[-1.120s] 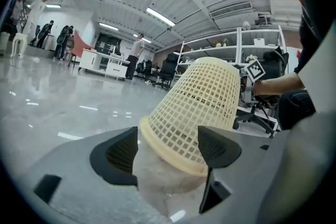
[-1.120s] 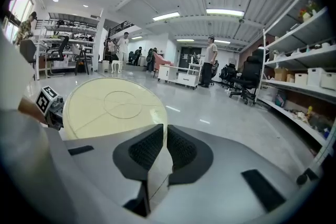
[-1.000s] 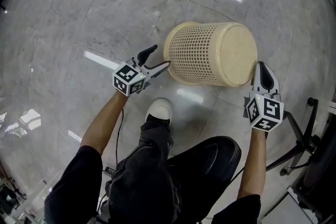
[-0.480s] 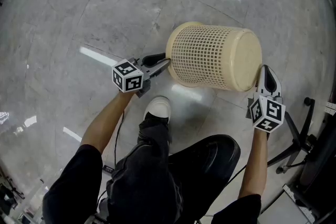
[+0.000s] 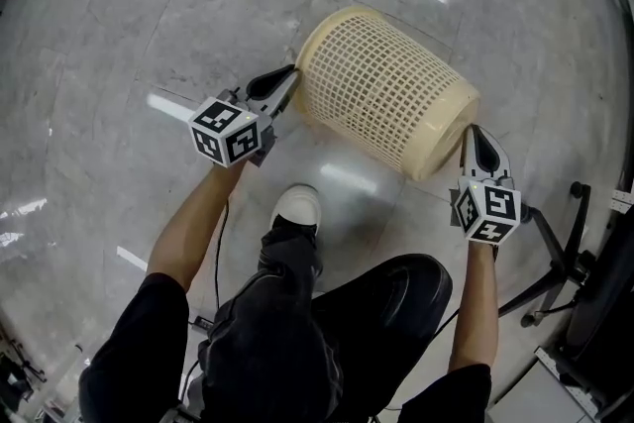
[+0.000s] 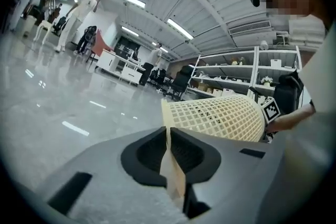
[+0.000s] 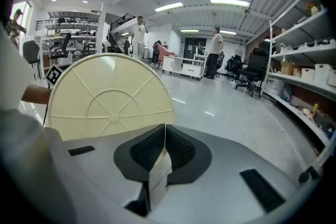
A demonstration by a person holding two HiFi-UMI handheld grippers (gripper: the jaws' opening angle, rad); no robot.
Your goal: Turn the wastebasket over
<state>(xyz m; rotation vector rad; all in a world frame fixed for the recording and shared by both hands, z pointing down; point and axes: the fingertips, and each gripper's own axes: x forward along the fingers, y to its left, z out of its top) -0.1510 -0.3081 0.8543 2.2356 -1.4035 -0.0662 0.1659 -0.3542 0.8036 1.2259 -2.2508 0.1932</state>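
– Two big things first: the polished grey floor (image 5: 119,35), streaked with light, and over it the cream lattice wastebasket (image 5: 381,99), on its side and tilted.

– Where is it against the tools?

– Slung right between them! Its open mouth is at the left gripper (image 5: 289,79) and its solid ribbed base is at the right gripper (image 5: 474,136). The mouth end sits farther up the head view than the base end.

– And the left jaws?

– Closing, and the basket's thin rim is right between the pads. The left gripper view shows that cream edge pinched there.

– The right?

– Jaws drawn together on the edge of the base. The round bottom rises just ahead of them and to their left.

– Anything smaller?

– One white shoe (image 5: 297,206), behind both grippers, toward the person's dark-trousered knees.
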